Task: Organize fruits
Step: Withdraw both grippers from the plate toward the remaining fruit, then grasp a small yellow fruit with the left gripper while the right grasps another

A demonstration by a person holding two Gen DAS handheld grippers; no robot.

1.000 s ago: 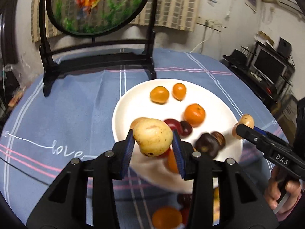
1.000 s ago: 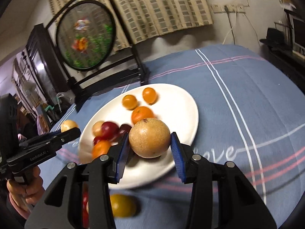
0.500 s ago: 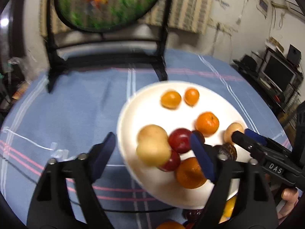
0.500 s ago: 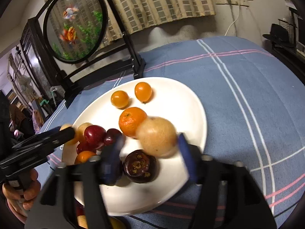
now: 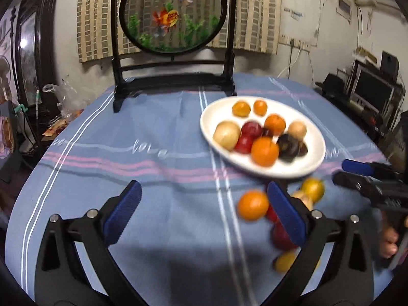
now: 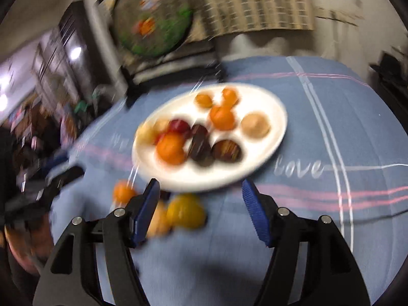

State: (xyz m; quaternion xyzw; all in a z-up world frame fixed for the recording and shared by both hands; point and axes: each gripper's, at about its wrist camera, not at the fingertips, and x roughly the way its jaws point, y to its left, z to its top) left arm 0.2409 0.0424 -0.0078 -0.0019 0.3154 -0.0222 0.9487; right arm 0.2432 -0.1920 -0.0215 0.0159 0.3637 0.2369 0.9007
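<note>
We see a desk (image 5: 158, 137) draped in a blue cloth with white and pink stripes and the word "love" woven into it in pale thread. At its far edge stands a round goldfish screen (image 5: 173, 12) in a dark wooden frame, with a checked curtain (image 5: 255, 12) on the stained wall behind it. To the right are dark shelves with a monitor (image 5: 372, 89); to the left, a dark cabinet and some clutter.

A white plate (image 5: 301, 170) sits on the cloth right of centre, holding a pale yellow fruit (image 5: 226, 135), red ones, oranges, small orange ones at the back, a tan round fruit (image 5: 297, 130) and dark purple ones. More fruits lie on the cloth just in front of the plate: an orange (image 5: 253, 205), a yellow one (image 5: 313, 188) and others half hidden.

Our left hand-held gripper (image 5: 204, 213) has just been opening; its jaws stand wide apart over bare cloth with nothing between them. The right hand-held gripper (image 6: 204, 209), seen through heavy blur, has its jaws apart too, with no fruit pressed by the pads; the yellow fruit (image 6: 185, 213) lies low between them.
</note>
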